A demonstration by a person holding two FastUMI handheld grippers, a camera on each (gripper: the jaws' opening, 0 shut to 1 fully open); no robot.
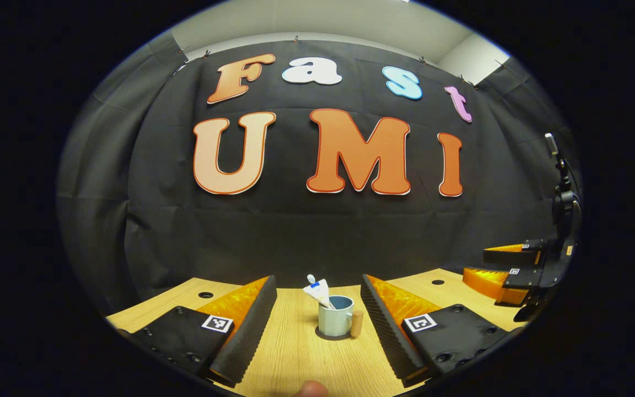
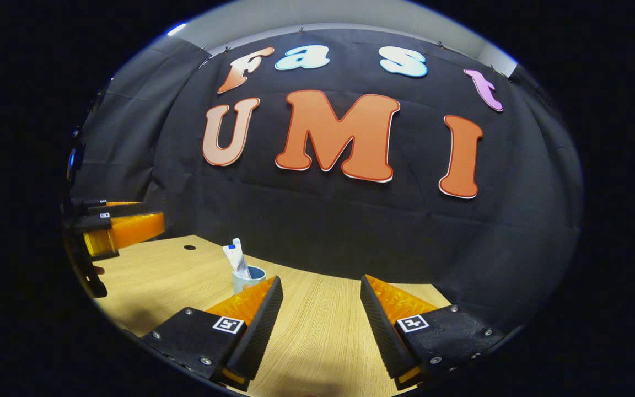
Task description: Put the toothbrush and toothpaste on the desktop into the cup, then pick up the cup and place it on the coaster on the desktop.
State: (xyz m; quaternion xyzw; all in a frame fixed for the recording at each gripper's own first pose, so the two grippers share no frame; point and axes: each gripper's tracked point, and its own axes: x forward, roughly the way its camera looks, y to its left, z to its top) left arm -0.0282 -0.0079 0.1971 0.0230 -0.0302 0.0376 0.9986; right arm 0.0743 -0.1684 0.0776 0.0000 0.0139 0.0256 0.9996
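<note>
A pale blue cup with a wooden handle stands upright on the wooden desktop. A white toothpaste tube and a toothbrush head stick out of it. A thin dark rim shows under the cup's base; I cannot tell if it is a coaster or shadow. My left gripper is open, with the cup a short way ahead between the lines of its fingers, untouched. In the right gripper view the cup and tube stand ahead to the left of my open, empty right gripper.
The right gripper hovers over the desktop's right side in the left gripper view; the left gripper shows at far left in the right gripper view. Small round holes mark the desktop. A dark stand rises at right.
</note>
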